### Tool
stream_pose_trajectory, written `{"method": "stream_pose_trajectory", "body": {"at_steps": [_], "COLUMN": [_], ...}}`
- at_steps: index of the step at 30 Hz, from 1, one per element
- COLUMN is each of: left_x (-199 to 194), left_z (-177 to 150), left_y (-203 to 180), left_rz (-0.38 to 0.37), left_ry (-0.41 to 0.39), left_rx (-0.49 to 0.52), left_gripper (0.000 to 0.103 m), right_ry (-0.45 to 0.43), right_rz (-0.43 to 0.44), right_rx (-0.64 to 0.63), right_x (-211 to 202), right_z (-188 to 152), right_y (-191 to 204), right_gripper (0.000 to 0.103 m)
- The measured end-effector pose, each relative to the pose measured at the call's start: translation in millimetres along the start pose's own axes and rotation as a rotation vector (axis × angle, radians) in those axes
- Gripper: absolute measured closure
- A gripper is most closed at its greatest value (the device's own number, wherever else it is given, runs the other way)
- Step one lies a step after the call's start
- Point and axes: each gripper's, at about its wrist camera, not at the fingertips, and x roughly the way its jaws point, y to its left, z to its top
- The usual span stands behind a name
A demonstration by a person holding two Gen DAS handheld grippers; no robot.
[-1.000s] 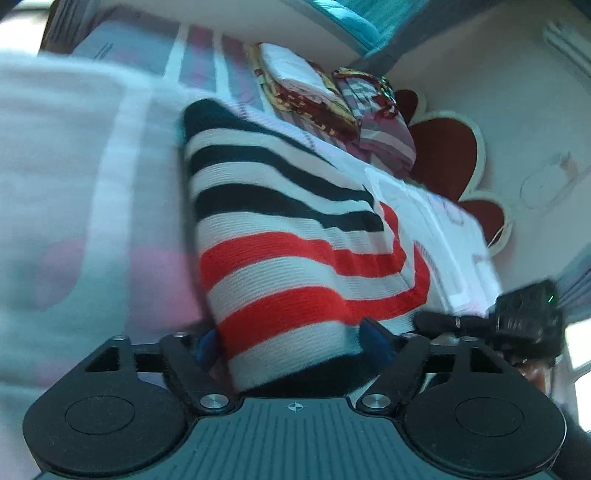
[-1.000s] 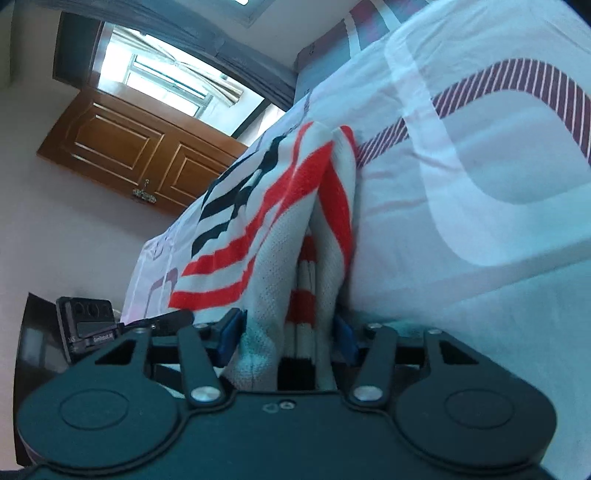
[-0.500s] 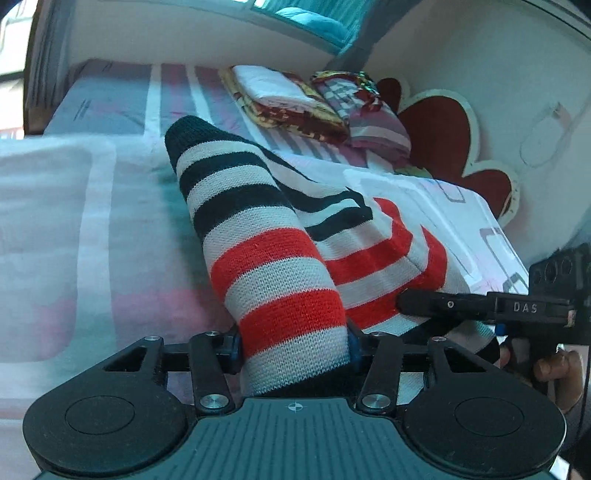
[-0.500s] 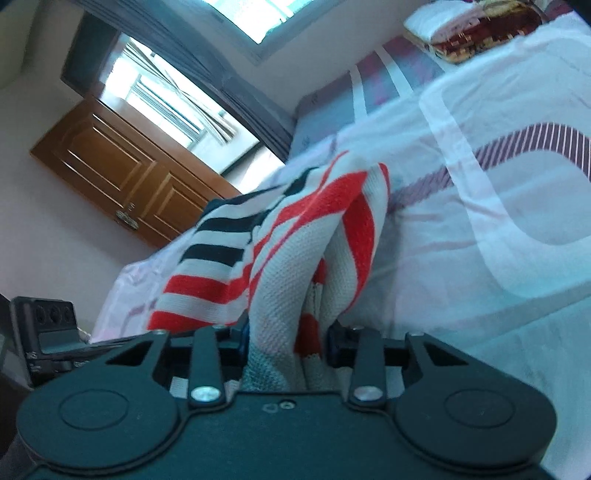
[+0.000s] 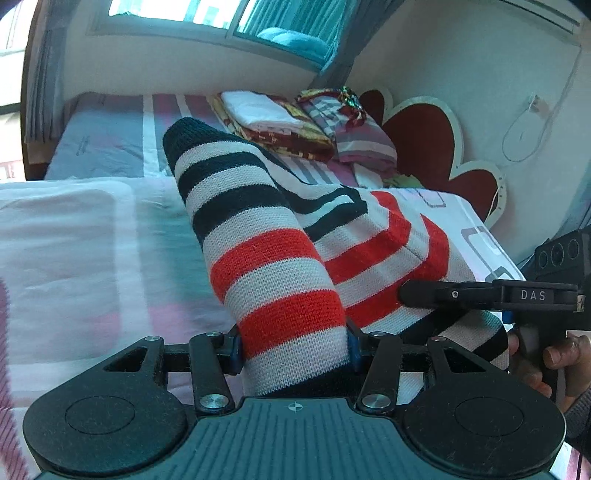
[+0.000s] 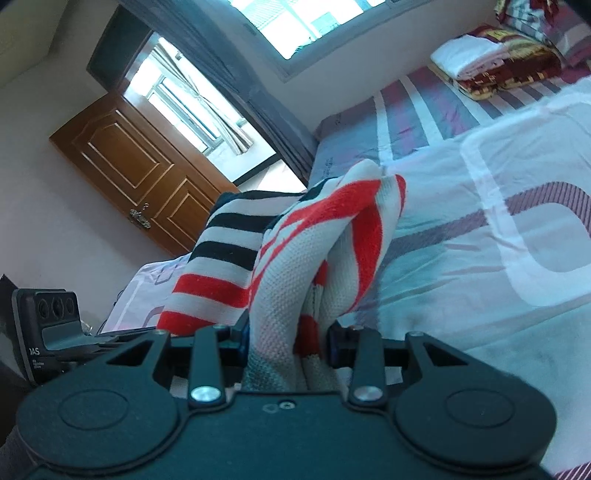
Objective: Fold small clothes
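Observation:
A knitted striped garment (image 5: pixel 280 266) in black, white and red hangs lifted above the bed (image 5: pixel 74 236). My left gripper (image 5: pixel 293 349) is shut on one rolled, tube-like end of it, blue pads pressing both sides. In the right wrist view my right gripper (image 6: pixel 290 341) is shut on a bunched fold of the same striped garment (image 6: pixel 314 243). The right gripper (image 5: pixel 480 295) also shows at the right of the left wrist view, with a person's hand (image 5: pixel 554 358) on its handle. The left gripper (image 6: pixel 48 325) shows at the lower left of the right wrist view.
Folded blankets and clothes (image 5: pixel 291 125) are stacked at the head of the bed beside a red flower-shaped headboard (image 5: pixel 428 147). A wooden door (image 6: pixel 136 173) and a window (image 6: pixel 317 22) stand beyond the bed. The patterned bedsheet (image 6: pixel 498 221) spreads wide to the right.
Both grippers closed tighter on the garment and rose, lifting it off the bed. The flat striped cloth bunched into folds, and more of the room came into view.

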Motion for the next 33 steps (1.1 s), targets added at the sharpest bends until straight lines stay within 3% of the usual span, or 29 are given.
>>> {"method": "stream_pose_trajectory", "body": {"at_steps": [10,20,26,33], "left_x": [-92,-183,-213,-215], "left_z": [-30,-75,-110,-133], "left_y": [69,166,214,248], "left_rz": [0.051,0.139,0.166,0.175], "left_ry": [-0.010,0.011,0.027,0.049], "left_rx": [-0.032,-0.090,-0.132,-0.147], "left_gripper": [0.053,0.053,0.053,0.053], "right_ry": [0.048,0.135,0.198,0.231], "right_rz": [0.033,0.110,0.141,0.147], "right_rx": [-0.052,-0.078,-0.096,-0.070], "right_x": [42,119,159,191], "right_z": [-29,-73,-101,-121], "right_y": [85,174,213,232], "right_gripper": [0.067,0.067,0.067,0.067]}}
